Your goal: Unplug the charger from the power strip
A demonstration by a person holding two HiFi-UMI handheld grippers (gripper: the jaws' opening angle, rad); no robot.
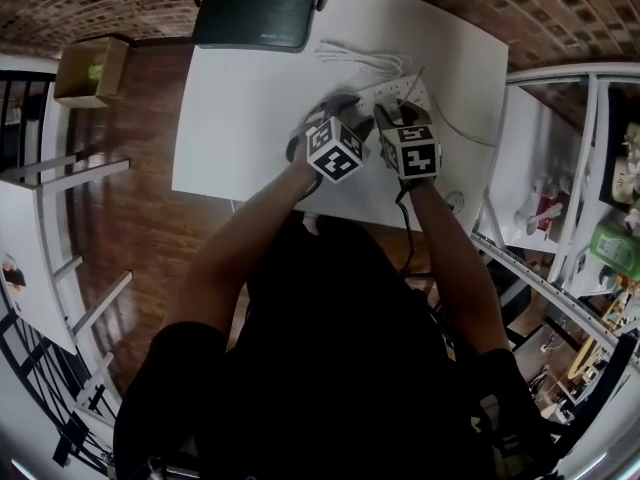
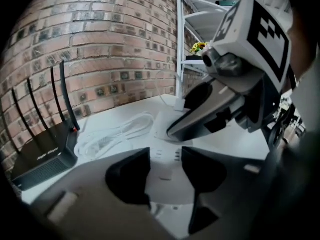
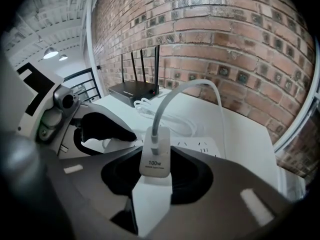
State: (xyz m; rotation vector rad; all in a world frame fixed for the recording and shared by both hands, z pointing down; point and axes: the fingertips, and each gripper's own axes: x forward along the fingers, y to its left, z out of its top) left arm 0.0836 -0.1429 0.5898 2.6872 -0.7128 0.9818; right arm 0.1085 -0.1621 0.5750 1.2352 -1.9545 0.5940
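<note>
A white power strip (image 1: 405, 90) lies on the white table (image 1: 250, 118) near its far right corner. My left gripper (image 1: 343, 110) straddles the strip's near end; in the left gripper view the strip (image 2: 167, 159) fills the gap between the black pads of that gripper (image 2: 165, 176), which press on its sides. A white charger (image 3: 156, 159) marked 100w stands plugged in the strip (image 3: 200, 146), its cable (image 3: 200, 86) arching up and away. My right gripper (image 3: 156, 179) is shut on the charger's sides, and one of its fingers (image 2: 210, 111) shows from the left gripper view.
A black router (image 1: 255, 16) with upright antennas stands at the table's far edge, beside a loose coil of white cable (image 1: 365, 60). The brick wall (image 3: 225, 34) rises just behind the table. White shelving (image 1: 600, 168) stands to the right, a cardboard box (image 1: 90, 68) on the floor to the left.
</note>
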